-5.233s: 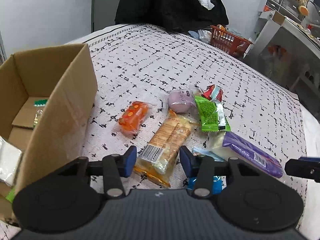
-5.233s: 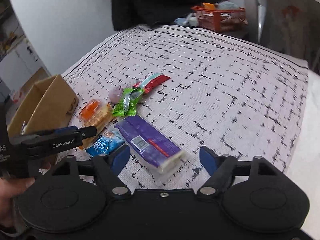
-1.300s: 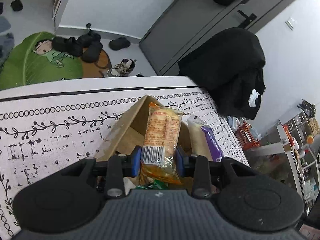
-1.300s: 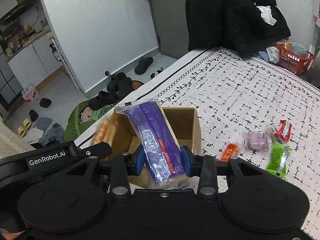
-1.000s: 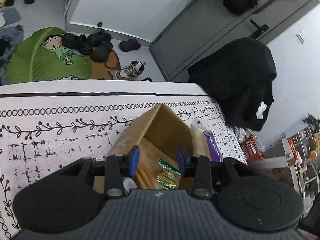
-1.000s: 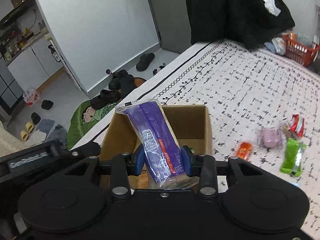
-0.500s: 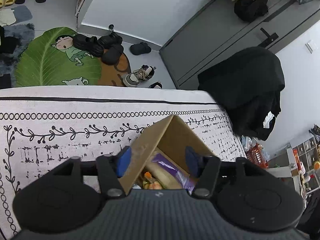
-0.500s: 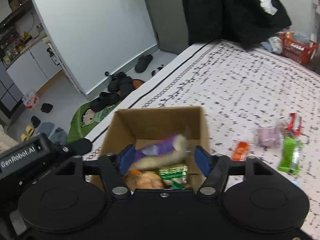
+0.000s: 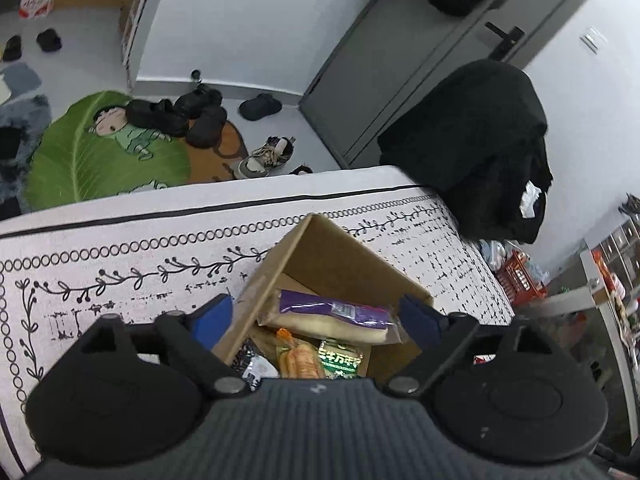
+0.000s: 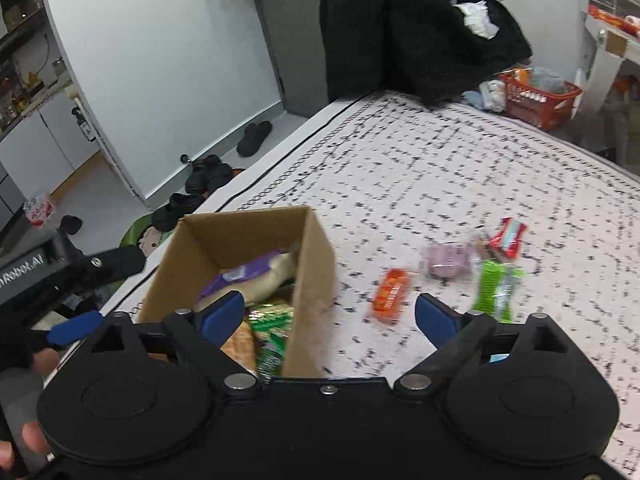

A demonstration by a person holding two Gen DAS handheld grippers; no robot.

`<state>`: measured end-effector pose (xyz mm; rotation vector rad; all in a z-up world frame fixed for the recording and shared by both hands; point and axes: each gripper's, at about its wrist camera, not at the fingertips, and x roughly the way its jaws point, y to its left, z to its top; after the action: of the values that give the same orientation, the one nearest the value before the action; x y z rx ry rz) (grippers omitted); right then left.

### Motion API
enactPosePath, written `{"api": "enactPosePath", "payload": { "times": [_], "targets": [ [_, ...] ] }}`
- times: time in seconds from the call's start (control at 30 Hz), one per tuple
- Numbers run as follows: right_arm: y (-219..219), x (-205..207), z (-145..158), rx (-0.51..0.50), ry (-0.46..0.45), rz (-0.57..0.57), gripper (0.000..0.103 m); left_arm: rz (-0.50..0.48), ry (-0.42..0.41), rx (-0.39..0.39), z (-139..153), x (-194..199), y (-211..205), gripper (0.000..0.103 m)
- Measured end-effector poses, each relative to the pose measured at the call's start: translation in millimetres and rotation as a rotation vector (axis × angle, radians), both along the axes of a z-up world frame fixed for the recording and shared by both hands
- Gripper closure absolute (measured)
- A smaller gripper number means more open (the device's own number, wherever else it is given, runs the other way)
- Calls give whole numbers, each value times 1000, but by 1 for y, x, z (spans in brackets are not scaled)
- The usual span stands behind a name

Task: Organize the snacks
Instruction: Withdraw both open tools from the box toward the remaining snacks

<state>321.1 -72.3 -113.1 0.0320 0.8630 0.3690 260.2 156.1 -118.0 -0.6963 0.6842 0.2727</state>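
A cardboard box stands on the patterned bed cover. Inside lie a purple packet, an orange biscuit pack and a green packet. My left gripper hangs over the box, its jaws opening, nothing between them. My right gripper is above the box's right wall, jaws also opening and empty. On the cover to the right lie an orange snack, a pink snack, a green wrapper and a red wrapper.
The bed's edge runs behind the box, with shoes and a green leaf mat on the floor below. A black coat hangs at the back. An orange basket sits at the far right. A person's hand holds the left gripper.
Both grippers let go of their packs: the orange biscuit pack and the purple packet dropped into the box. Both sets of jaws spread wide, and the right gripper shifted right.
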Motion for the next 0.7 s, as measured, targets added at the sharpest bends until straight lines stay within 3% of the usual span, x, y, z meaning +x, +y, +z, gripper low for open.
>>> {"api": "enactPosePath", "payload": {
  "times": [0.13,0.33,0.7],
  "targets": [
    [-19,-2,2,-5,-1,-21,8,-35,-16,23,7,0,-13,0],
    [-50,-5,3,21,-7,-64,0,-82,-29,54,12,0,-31,0],
    [-103,-4,-11,83,15,-138,0,-187,-26,156,21,5,-76,0]
  ]
}}
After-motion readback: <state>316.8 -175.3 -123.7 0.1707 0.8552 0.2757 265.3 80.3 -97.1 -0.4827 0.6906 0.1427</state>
